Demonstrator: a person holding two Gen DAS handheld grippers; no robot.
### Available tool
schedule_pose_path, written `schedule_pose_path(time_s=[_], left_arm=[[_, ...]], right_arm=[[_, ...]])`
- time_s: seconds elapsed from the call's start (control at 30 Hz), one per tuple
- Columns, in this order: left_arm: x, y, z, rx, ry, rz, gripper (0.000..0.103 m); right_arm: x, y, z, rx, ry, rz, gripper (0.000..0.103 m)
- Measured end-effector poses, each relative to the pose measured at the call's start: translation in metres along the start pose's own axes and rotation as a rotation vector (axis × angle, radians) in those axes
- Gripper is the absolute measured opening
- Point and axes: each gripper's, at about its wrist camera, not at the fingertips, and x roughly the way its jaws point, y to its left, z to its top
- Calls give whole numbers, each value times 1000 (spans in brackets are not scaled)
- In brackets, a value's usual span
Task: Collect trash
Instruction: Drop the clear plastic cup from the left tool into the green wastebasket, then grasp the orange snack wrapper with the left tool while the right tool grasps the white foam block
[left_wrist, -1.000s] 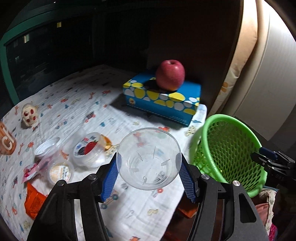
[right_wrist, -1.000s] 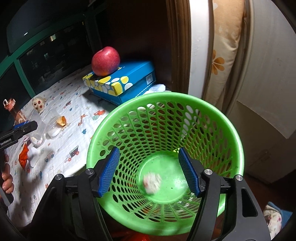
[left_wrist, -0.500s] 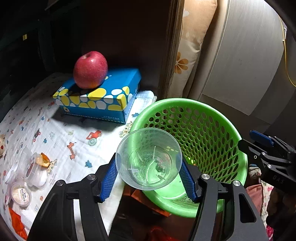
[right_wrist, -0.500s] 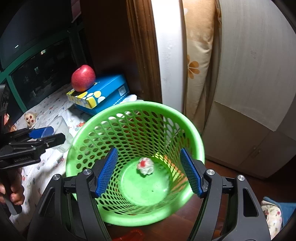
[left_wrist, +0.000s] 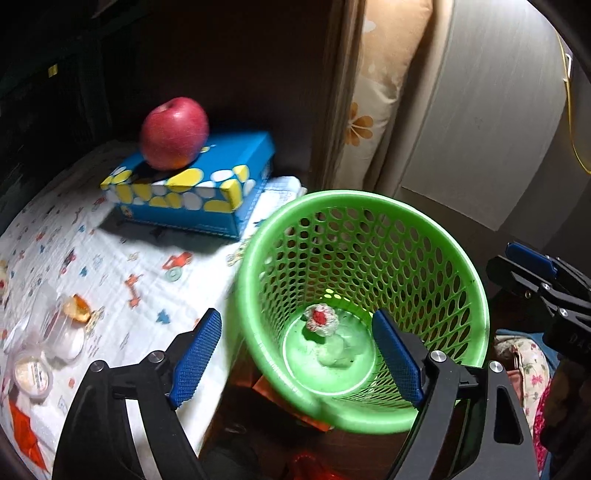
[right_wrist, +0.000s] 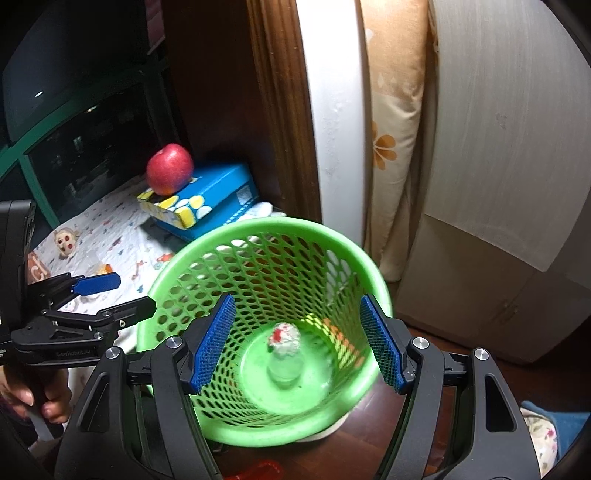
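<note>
A green mesh basket (left_wrist: 369, 195) (right_wrist: 258, 223) stands on the dark floor beside the low table. At its bottom lie a clear plastic cup (left_wrist: 332, 350) (right_wrist: 286, 369) and a crumpled white tissue with a red spot (left_wrist: 320, 319) (right_wrist: 283, 338). My left gripper (left_wrist: 297, 354) (right_wrist: 129, 295) hovers over the basket's left rim; its jaws are opening and nothing is between them. My right gripper (right_wrist: 297, 343) (left_wrist: 504, 260) hangs open and empty above the basket, from the right side.
A red apple (left_wrist: 173, 133) rests on a blue spotted tissue box (left_wrist: 207, 192) on the table's printed white cloth (left_wrist: 122, 251). Small plastic cups (left_wrist: 33, 373) and an orange wrapper (left_wrist: 26, 432) lie at the cloth's left. A floral cushion (right_wrist: 391, 140) and pale cabinet (right_wrist: 498, 147) stand behind.
My left gripper swung right from over the table to the basket, then its jaws widened and the clear cup dropped into the basket. The right gripper drew back a little.
</note>
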Motion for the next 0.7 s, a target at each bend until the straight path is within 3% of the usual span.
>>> schedule_pose_path(time_s=[0.27, 0.7], left_arm=[[-52, 56, -32, -74, -39, 153, 83], [-128, 206, -129, -310, 0, 458, 83]], right_arm=[[-2, 58, -5, -62, -5, 101, 74], [23, 198, -14, -249, 95, 356, 74]])
